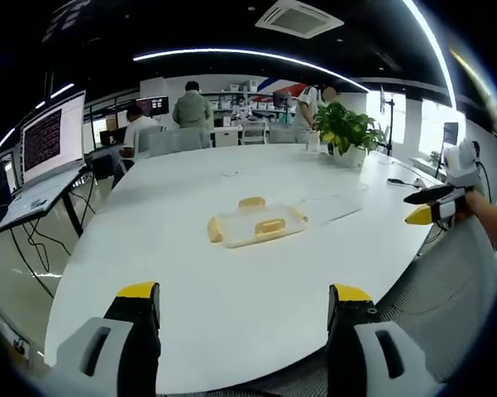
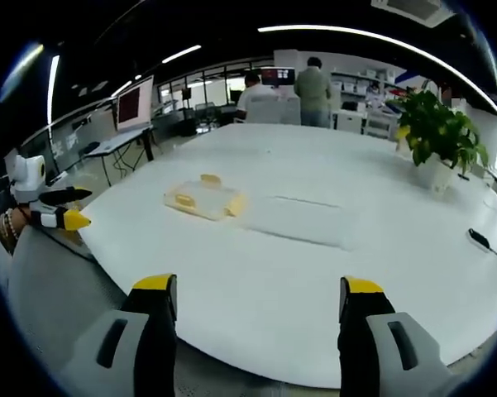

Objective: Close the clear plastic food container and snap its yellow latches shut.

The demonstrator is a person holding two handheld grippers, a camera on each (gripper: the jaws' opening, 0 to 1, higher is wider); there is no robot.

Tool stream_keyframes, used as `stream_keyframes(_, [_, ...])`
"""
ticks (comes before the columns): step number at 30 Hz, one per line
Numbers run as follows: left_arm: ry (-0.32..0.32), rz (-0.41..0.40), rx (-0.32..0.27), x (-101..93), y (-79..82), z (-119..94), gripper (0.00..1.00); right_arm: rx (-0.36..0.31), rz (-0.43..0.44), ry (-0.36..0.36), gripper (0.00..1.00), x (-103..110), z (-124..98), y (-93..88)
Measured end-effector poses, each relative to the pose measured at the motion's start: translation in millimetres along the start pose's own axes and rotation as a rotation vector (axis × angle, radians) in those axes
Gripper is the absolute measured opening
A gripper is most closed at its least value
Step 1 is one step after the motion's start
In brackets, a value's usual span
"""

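Observation:
A clear plastic food container piece with yellow latches lies flat near the middle of the white oval table. Beside it lies a second clear rectangular piece, apart from the first; I cannot tell which is lid and which is base. My left gripper hovers over the table's near edge, open and holding nothing; it appears at the left in the right gripper view. My right gripper is open too, short of the table, and appears at the right in the left gripper view.
A potted plant stands at the table's far side. A small black device with a cable lies near the edge. A laptop on a side desk and people at desks are beyond the table.

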State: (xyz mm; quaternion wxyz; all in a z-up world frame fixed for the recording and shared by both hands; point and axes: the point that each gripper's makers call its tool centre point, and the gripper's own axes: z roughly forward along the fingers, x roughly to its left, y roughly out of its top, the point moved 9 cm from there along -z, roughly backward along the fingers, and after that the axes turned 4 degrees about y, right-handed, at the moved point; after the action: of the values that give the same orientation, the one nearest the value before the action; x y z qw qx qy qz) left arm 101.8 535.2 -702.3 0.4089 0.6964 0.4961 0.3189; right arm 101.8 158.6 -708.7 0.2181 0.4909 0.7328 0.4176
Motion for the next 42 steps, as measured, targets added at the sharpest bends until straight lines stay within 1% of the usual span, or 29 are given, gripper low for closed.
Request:
stream_keyframes(3, [-0.008,-0.031,-0.02,5.2,6.5,2.0,0.83,0.019,-0.019,0.024,0.79,1.3,1.6,1.0])
stream_keyframes(4, [-0.008,-0.029,-0.017,7.6,9.1,3.8,0.83,0.033,-0.032,0.029,0.78,1.3,2.4,1.1])
stream_keyframes(6, [-0.013,-0.008,-0.01,9.8,13.4,7.9,0.84,0.037,-0.056,0.028,0.78,0.6,3.2,2.7])
stream_keyframes(8, [-0.027,0.004,-0.016,10.5,18.3,12.3,0.85,0.029,-0.066,0.035,0.78,-0.1,3.7,5.4])
stream_keyframes(13, [-0.083,0.038,-0.038,10.7,27.8,27.4,0.82,-0.004,-0.098,0.056,0.73,-5.3,7.7,18.7])
stream_keyframes(15, [-0.095,0.055,-0.031,12.8,30.6,34.6,0.82,-0.015,-0.115,0.067,0.73,-7.5,11.8,26.0])
stream_keyframes(16, [-0.095,0.069,-0.022,14.2,31.5,37.5,0.83,-0.018,-0.123,0.068,0.72,-8.5,14.1,29.2])
stream_keyframes(17, [-0.088,0.104,-0.01,17.1,33.1,41.5,0.85,-0.023,-0.138,0.071,0.71,-10.4,17.9,34.2])
stream_keyframes(18, [-0.091,0.129,-0.004,18.9,34.6,44.3,0.84,-0.028,-0.148,0.072,0.71,-11.8,21.0,37.6])
stream_keyframes(21, [-0.1,0.165,-0.005,24.6,40.8,56.1,0.83,-0.059,-0.168,0.097,0.69,-14.5,33.2,51.5])
stream_keyframes(22, [-0.101,0.177,-0.004,25.5,41.5,58.0,0.83,-0.059,-0.174,0.098,0.7,-15.1,36.7,54.6])
stream_keyframes(23, [-0.1,0.203,-0.003,27.6,42.7,62.0,0.84,-0.055,-0.182,0.096,0.71,-16.2,41.2,57.6])
stream_keyframes(24, [-0.107,0.264,0.003,30.2,43.2,68.9,0.88,-0.04,-0.197,0.098,0.73,-17.5,47.4,61.0])
stream_keyframes(25, [-0.114,0.311,0.04,32.4,41.2,76.0,0.89,-0.03,-0.216,0.108,0.73,-18.1,51.9,63.3])
stream_keyframes(26, [-0.121,0.34,0.06,33.7,40.7,80.7,0.88,-0.025,-0.259,0.113,0.72,-18.6,57.5,67.9])
stream_keyframes(27, [-0.119,0.381,0.074,36.4,41.3,86.8,0.84,-0.022,-0.275,0.112,0.7,-19.1,59.5,69.5])
stream_keyframes(28, [-0.123,0.406,0.072,38.0,42.8,91.1,0.8,-0.015,-0.321,0.108,0.68,-19.5,65.3,74.2])
stream_keyframes(30, [-0.141,0.424,0.072,39.8,45.1,100.7,0.78,0.008,-0.394,0.114,0.67,-18.2,75.3,80.9])
stream_keyframes(31, [-0.147,0.426,0.069,40.2,45.8,102.8,0.79,0.012,-0.407,0.113,0.67,-17.9,77.4,82.4])
stream_keyframes(32, [-0.174,0.431,0.072,41.3,48.1,110.5,0.79,0.031,-0.468,0.113,0.67,-17.1,85.9,87.3])
stream_keyframes(34, [-0.182,0.439,0.079,43.1,50.3,118.0,0.79,0.047,-0.517,0.115,0.64,-16.0,94.3,91.1])
stream_keyframes(35, [-0.184,0.452,0.084,44.7,51.5,123.6,0.79,0.056,-0.548,0.132,0.64,-14.3,100.9,93.4])
stream_keyframes(37, [-0.185,0.485,0.08,47.4,54.2,131.6,0.79,0.065,-0.587,0.143,0.63,-12.4,110.7,97.0])
stream_keyframes(39, [-0.187,0.506,0.091,50.4,56.6,139.8,0.79,0.084,-0.631,0.144,0.63,-12.2,120.1,100.4])
stream_keyframes(40, [-0.188,0.509,0.092,50.9,57.0,141.2,0.79,0.088,-0.643,0.143,0.63,-11.9,123.2,101.6])
stream_keyframes(42, [-0.191,0.543,0.097,54.5,59.9,150.3,0.78,0.091,-0.672,0.153,0.62,-11.0,130.6,104.9])
